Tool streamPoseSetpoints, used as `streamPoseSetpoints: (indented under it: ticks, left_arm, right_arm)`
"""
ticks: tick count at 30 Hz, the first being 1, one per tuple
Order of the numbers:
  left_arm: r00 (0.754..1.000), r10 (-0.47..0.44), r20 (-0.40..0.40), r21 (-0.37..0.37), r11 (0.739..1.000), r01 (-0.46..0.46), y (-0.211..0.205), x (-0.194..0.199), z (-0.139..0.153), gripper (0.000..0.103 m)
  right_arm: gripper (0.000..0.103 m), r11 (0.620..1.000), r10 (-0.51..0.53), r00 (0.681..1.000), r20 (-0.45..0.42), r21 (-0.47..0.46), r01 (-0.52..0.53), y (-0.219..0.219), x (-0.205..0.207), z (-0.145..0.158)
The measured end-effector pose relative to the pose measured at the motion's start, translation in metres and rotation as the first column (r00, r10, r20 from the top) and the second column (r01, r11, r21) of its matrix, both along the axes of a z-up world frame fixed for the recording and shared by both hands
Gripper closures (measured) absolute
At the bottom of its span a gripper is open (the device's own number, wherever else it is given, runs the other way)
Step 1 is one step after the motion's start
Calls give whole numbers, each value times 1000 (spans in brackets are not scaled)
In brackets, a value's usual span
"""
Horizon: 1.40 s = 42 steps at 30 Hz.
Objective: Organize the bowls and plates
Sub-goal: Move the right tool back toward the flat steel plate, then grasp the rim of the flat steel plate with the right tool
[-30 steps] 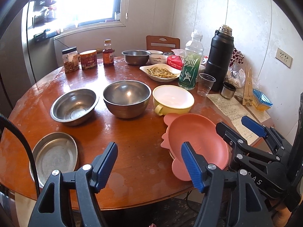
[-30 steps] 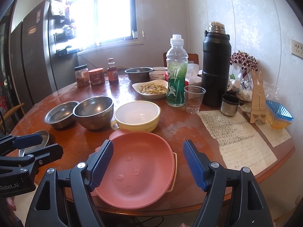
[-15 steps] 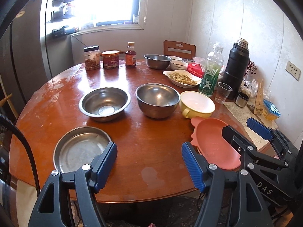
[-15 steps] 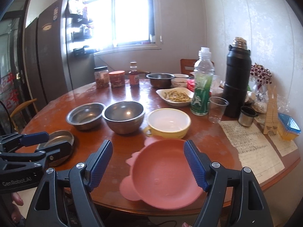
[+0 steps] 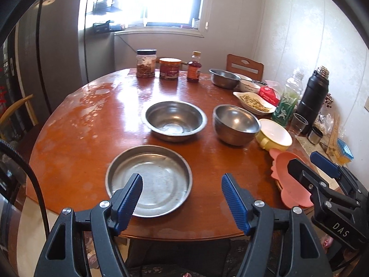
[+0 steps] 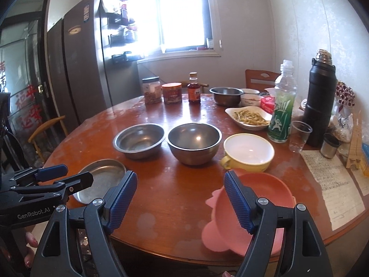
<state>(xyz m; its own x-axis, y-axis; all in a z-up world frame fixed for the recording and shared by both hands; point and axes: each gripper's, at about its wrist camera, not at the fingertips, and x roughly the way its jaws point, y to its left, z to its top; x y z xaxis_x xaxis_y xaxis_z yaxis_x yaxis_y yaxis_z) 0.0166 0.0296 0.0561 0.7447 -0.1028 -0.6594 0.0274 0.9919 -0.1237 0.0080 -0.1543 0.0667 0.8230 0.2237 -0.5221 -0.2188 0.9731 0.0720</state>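
Round wooden table (image 5: pixel 92 124) by our sunny kitchen window (image 5: pixel 161 0), fridge (image 6: pixel 87 53) alongside.
Left gripper (image 5: pixel 182 198) and right gripper (image 6: pixel 181 199) both gape wide, holding nothing.

The round bench (image 5: pixel 92 124) is shiny red-brown wood with pale worn patches. The flat metal plate (image 5: pixel 152 180) near its front edge is silver-grey. Two metal bowls (image 5: pixel 175 120) in the middle are silver too. The cup-shaped bowl (image 6: pixel 248 152) is yellow outside and white inside. The wavy-edged plate (image 6: pixel 265 191) at the front right edge is pink. The left gripper (image 5: pixel 182 198) and right gripper (image 6: pixel 181 198) are black with ridged blue pads. By the right edge stand a black flask (image 6: pixel 320 106) and a green-and-white bottle (image 6: pixel 282 113). The paper (image 6: pixel 332 177) is white with dark writing.
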Motion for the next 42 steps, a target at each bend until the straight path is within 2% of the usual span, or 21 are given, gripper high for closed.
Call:
streamPoseSetpoints:
  ticks: [7,15,19,25,29,32,34,35,38,40,42]
  left_arm:
    - [997,76,-11,-20,997,-76,42,2,-3,32]
    - [980,185,-76,-47,981,-189,96,14,-28,32]
    - [976,190,-104,-60,979,-197,108,21,-41,32]
    - [968,185,-172,-69,977,-200,115,37,-65,32]
    - [968,166,-187,-70,981,-182,113,43,-74,32]
    - [969,155,-192,-72,983,-171,110,46,-77,32]
    - [968,151,-200,-77,983,-169,109,49,-80,32]
    - [967,151,-203,-75,983,-169,109,50,-81,32]
    - [969,152,-196,-58,984,-166,105,54,-82,32]
    - [970,156,-188,-47,985,-167,104,55,-82,32]
    - [971,158,-181,-17,986,-164,100,57,-84,32]
  right_arm:
    - [24,999,49,998,-27,25,-48,25,12,0]
    - [24,994,100,992,-83,46,-96,58,41,-15]
    - [24,991,130,982,-133,54,-124,73,55,-31]
    - [24,986,167,969,-183,19,-166,94,67,-57]
    - [24,984,176,964,-201,-4,-181,103,71,-69]
    - [32,980,190,958,-214,-18,-199,111,76,-77]
    - [46,977,201,952,-231,-27,-213,116,79,-83]
    - [48,975,209,949,-236,-27,-221,118,81,-85]
    - [56,972,222,945,-240,-27,-235,121,83,-89]
    - [66,970,228,944,-239,-26,-241,124,86,-91]
    - [71,969,233,943,-238,-30,-247,127,88,-93]
